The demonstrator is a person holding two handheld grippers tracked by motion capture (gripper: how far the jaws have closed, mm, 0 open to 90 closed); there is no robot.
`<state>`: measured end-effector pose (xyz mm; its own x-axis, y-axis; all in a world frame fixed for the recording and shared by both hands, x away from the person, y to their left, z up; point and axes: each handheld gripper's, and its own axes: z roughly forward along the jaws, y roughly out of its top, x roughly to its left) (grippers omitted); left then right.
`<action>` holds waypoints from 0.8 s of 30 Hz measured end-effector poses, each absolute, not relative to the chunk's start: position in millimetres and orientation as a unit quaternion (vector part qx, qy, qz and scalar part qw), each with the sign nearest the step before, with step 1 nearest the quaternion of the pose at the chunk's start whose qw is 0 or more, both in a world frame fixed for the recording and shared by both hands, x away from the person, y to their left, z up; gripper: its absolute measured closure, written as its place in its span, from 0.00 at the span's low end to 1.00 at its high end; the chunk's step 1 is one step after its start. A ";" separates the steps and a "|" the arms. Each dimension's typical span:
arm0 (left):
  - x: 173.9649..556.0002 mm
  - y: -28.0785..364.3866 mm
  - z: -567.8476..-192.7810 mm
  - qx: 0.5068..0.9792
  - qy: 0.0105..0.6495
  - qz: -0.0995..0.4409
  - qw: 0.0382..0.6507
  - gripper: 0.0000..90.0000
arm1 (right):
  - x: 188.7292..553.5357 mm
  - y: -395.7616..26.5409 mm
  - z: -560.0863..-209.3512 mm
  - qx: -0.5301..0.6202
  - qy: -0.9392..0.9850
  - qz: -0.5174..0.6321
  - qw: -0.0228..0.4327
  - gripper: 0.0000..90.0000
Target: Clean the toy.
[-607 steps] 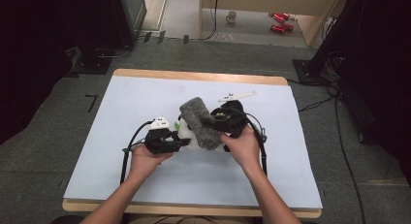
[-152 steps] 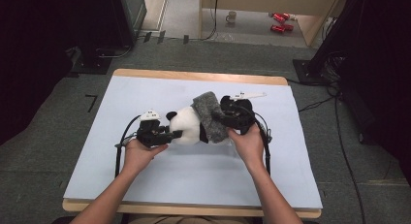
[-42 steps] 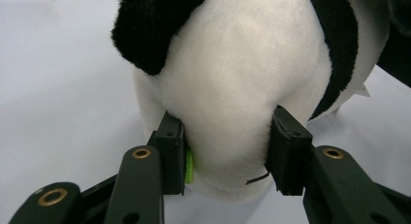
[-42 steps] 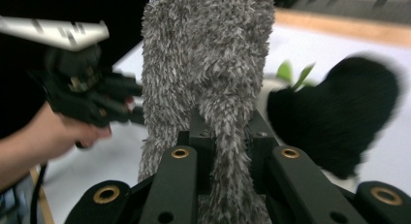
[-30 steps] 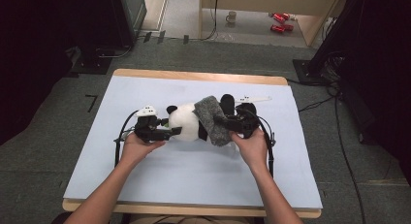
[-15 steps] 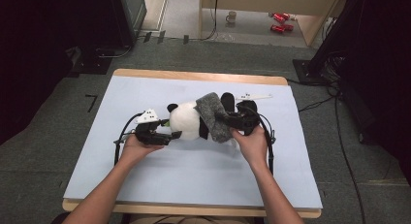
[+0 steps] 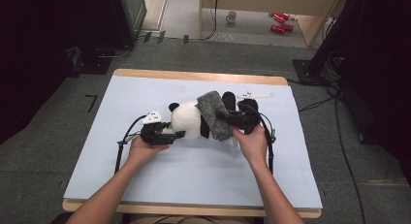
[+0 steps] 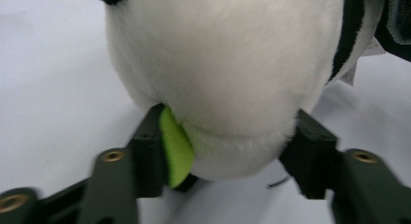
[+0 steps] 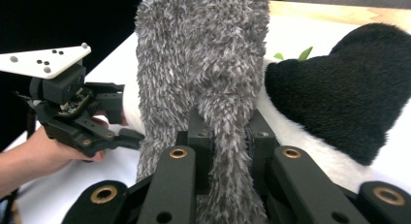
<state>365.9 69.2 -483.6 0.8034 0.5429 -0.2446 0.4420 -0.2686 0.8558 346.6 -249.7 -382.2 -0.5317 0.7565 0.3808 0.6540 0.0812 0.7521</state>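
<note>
A black-and-white panda toy (image 7: 186, 120) lies on its side in the middle of the table. A grey fuzzy cloth (image 7: 213, 115) is draped over its body. My left gripper (image 7: 177, 134) comes in from the left, and its jaws have just been closing. In the left gripper view the panda's white head (image 8: 223, 54) bulges between them, with my left gripper (image 8: 230, 117) pressing its green pad (image 8: 177, 146) into the fur. My right gripper (image 7: 225, 118) is shut on the cloth. In the right gripper view the grey cloth (image 9: 203, 54) runs down between my right gripper's (image 9: 228, 122) jaws, beside a black limb (image 9: 334, 88).
A pale blue mat (image 7: 145, 185) covers the wooden table. Cables trail from both grippers toward the front edge. On the floor beyond the table stand a mug (image 7: 232, 15) and red objects (image 7: 278, 23). Dark equipment flanks both sides.
The left gripper's jaws have drawn in against the panda's head. The right hand and the grey cloth have stayed where they were.
</note>
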 end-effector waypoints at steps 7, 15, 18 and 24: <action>360.8 66.7 -467.7 0.790 0.347 0.004 0.505 0.68 | 339.6 -243.2 -368.4 0.469 0.725 0.502 0.033 0.87; 345.2 66.1 -447.3 0.773 0.390 -0.043 0.498 0.69 | 327.9 -210.1 -360.4 0.439 0.741 0.508 0.016 0.87; 334.0 60.8 -440.5 0.784 0.384 -0.021 0.488 0.69 | 327.2 -194.7 -370.3 0.433 0.752 0.497 0.006 0.87; 335.3 59.8 -447.1 0.796 0.390 -0.013 0.463 0.69 | 335.1 -189.2 -390.7 0.423 0.776 0.466 0.037 0.87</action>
